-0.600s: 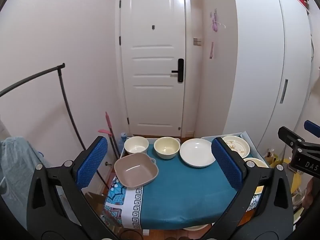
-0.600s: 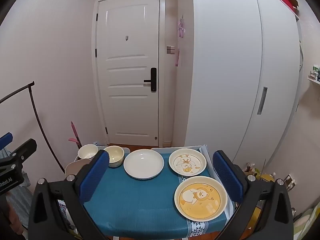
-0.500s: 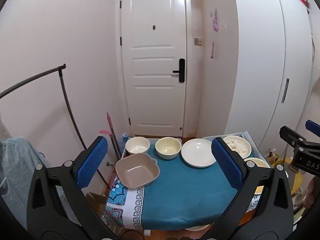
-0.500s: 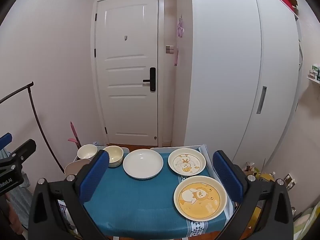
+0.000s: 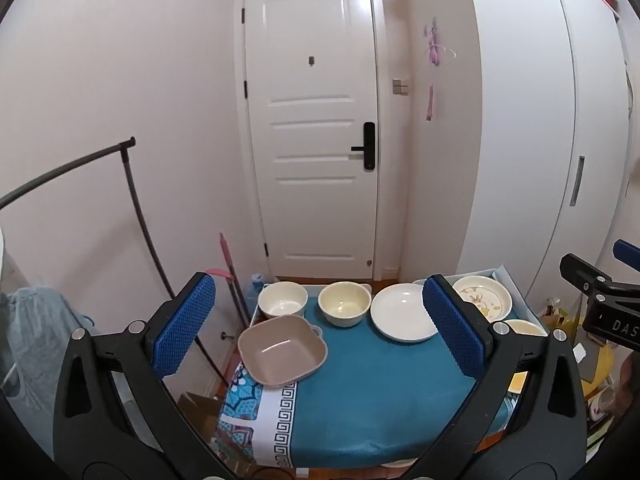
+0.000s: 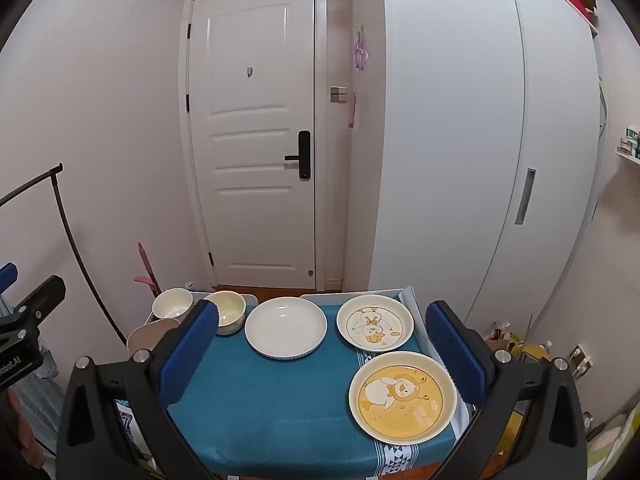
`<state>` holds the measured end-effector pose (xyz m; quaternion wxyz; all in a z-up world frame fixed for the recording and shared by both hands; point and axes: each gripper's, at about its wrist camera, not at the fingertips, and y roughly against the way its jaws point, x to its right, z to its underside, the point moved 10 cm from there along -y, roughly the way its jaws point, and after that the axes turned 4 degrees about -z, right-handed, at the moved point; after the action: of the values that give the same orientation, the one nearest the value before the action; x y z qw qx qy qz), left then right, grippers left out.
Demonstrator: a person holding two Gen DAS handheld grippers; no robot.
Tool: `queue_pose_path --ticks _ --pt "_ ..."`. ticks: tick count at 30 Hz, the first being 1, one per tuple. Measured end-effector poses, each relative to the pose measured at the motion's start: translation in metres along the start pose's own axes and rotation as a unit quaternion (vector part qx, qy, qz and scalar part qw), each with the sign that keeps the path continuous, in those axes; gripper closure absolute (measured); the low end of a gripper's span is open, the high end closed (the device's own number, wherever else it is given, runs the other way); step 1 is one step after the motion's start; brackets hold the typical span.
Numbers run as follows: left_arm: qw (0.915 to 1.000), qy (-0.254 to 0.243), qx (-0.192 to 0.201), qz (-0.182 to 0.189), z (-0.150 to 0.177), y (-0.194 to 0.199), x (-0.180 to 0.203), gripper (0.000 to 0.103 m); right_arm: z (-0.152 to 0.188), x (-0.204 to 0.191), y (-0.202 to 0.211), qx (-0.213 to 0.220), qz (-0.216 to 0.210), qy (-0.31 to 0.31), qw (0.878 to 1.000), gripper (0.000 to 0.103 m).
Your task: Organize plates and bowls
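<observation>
We see the left gripper (image 5: 318, 326): two black plastic arms with triangular cut-outs, silver screws near each tip, fingers (image 5: 184, 324) faced with blue knurled pads. At its view's right edge we see part of the other tool: a black clamp with a blue tip and white letters "DAS". The right gripper (image 6: 320, 348) has the same build: black arms, silver screws, blue textured fingers (image 6: 456, 348). At its left edge we see a black clamp, a blue tip and white lettering, partly cut off. Hands, sleeves: not clearly visible.
</observation>
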<state>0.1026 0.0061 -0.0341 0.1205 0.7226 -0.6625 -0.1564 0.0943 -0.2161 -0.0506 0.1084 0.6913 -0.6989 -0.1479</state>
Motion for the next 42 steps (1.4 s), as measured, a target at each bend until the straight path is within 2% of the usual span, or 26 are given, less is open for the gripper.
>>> queue_pose_path --ticks 2,42 --pt "1.0000 -0.002 -0.001 0.001 0.000 -0.002 0.001 0.000 0.003 -0.001 -0.010 -0.004 0.001 -0.001 1.000 0.000" --pt "0.9998 -0.018 -0.010 0.001 -0.004 -0.010 0.014 0.000 0.005 -0.001 -0.023 -0.017 -0.006 -0.008 1.000 0.000"
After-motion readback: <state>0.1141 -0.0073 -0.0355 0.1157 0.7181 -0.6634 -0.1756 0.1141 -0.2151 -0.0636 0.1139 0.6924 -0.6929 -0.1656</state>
